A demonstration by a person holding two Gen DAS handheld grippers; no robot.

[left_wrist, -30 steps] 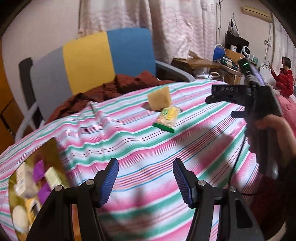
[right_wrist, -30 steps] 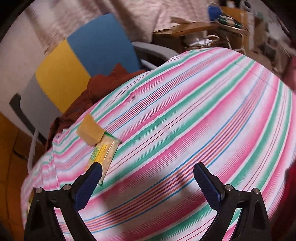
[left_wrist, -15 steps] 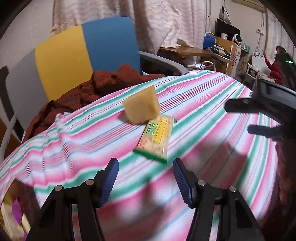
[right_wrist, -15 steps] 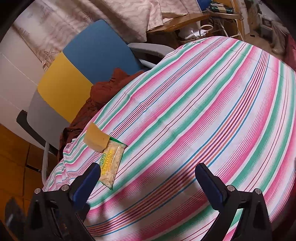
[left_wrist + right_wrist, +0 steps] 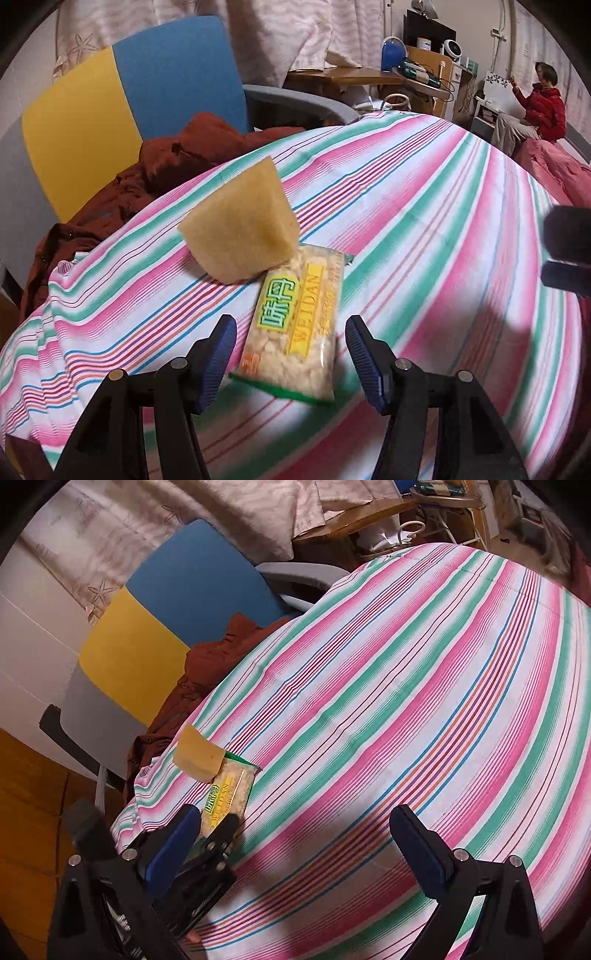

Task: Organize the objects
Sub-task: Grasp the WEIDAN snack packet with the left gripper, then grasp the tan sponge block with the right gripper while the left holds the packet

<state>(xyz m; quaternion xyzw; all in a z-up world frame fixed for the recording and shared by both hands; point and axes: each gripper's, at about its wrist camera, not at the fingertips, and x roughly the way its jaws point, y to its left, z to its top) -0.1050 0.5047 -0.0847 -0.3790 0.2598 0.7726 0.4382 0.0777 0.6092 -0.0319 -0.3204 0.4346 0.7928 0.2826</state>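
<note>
Left gripper (image 5: 288, 354) spread wide, astride the snack packet (image 5: 295, 325) at lower centre; closure should be centred, sponge (image 5: 240, 229) avoided. Right gripper (image 5: 295, 849) spread, empty.

My left claw (image 5: 288, 354) stands open astride the near end of the snack packet (image 5: 295, 325), room either side. The sponge (image 5: 238, 225) lies over its far end. To the right the striped cloth (image 5: 424, 701) lies bare.

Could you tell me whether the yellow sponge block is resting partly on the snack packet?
Yes, the yellow sponge block overlaps the clear snack packet's far end.
</note>
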